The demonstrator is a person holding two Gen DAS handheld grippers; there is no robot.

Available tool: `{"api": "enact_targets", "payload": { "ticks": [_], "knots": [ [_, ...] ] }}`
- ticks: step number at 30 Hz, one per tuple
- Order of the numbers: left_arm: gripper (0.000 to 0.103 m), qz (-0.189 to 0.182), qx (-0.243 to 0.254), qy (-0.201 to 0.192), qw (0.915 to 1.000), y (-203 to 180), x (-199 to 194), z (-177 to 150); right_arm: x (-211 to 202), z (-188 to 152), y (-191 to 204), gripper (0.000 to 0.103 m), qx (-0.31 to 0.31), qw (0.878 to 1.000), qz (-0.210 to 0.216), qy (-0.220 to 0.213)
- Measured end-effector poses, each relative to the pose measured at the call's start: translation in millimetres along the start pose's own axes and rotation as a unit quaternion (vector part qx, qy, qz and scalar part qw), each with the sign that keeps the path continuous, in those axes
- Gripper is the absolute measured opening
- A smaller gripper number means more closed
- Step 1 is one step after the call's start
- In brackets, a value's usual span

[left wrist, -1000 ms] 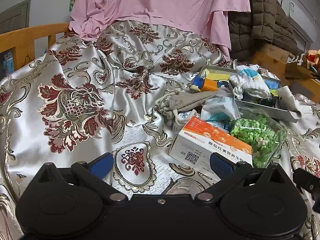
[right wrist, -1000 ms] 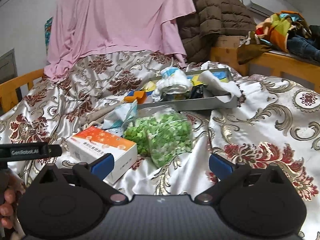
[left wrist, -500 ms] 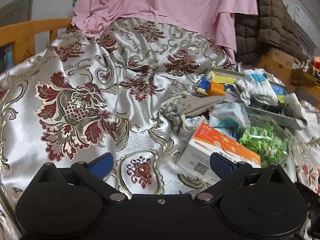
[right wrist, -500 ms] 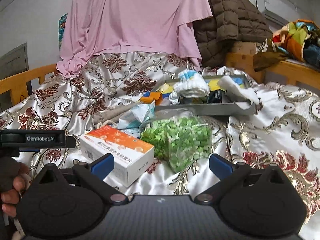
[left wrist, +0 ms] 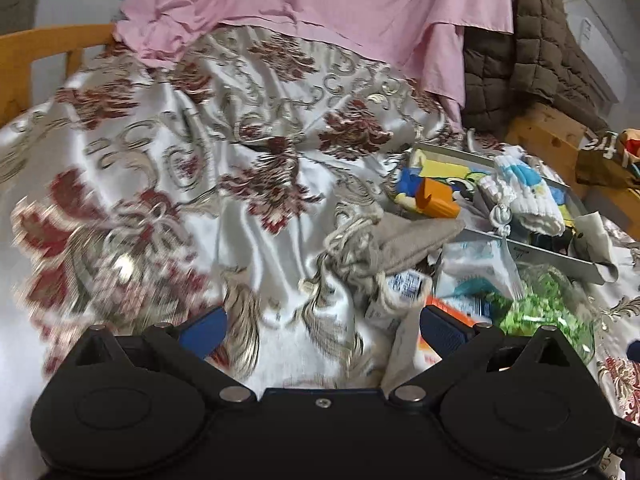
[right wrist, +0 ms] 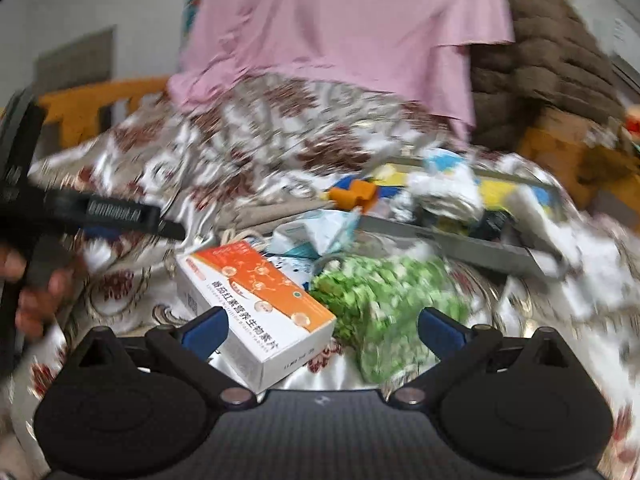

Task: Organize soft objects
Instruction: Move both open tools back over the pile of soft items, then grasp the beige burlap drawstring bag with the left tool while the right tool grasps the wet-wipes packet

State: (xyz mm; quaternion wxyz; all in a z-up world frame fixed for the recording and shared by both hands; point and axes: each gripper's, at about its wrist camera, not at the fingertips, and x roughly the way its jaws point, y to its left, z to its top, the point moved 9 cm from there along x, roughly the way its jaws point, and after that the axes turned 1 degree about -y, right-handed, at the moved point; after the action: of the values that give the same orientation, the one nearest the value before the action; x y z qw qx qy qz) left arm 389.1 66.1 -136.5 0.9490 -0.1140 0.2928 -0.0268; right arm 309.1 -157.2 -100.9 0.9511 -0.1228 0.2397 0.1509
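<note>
We see the bed (left wrist: 248, 184), under a patterned satin cover, carrying everything, with a pink sheet (left wrist: 340, 4) draped at its far end. Toward the far right corner lies a grey tray (left wrist: 560, 254), already partly filled: a rolled white cloth (left wrist: 524, 196), an orange-and-blue item (left wrist: 432, 196) at its left rim and some yellow things we cannot identify. So, in our judgement, some sorting is done.

What is left sits loose on the cover just in front of the tray: a bag of green pieces (right wrist: 384, 300), an orange-and-white box (right wrist: 256, 300) touching it on the left, a grey drawstring pouch (left wrist: 404, 240) and a pale crumpled packet (right wrist: 320, 232) between them.

Our left tool (left wrist: 322, 326) hovers over bare cover near the box, fingers spread wide, holding nothing. Our right tool (right wrist: 320, 328) is likewise spread and empty, the box and the green bag lying beyond its fingers. Neither has a grip, so we judge the next pick is not yet begun.
</note>
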Motion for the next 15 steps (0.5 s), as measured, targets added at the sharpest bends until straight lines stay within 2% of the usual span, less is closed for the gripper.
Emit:
{"api": "enact_targets", "payload": {
  "ticks": [8, 15],
  "knots": [
    [0.102, -0.047, 0.0, -0.002, 0.9989, 0.8, 39.5, 32.9, 40.7, 37.2, -5.3, 0.103, -0.088, 0.995, 0.025, 0.033],
    [0.102, -0.056, 0.022, 0.003, 0.9982, -3.9, 73.3, 41.0, 79.7, 52.2, -6.6, 0.103, -0.145, 0.986, 0.042, 0.067]
  ]
}}
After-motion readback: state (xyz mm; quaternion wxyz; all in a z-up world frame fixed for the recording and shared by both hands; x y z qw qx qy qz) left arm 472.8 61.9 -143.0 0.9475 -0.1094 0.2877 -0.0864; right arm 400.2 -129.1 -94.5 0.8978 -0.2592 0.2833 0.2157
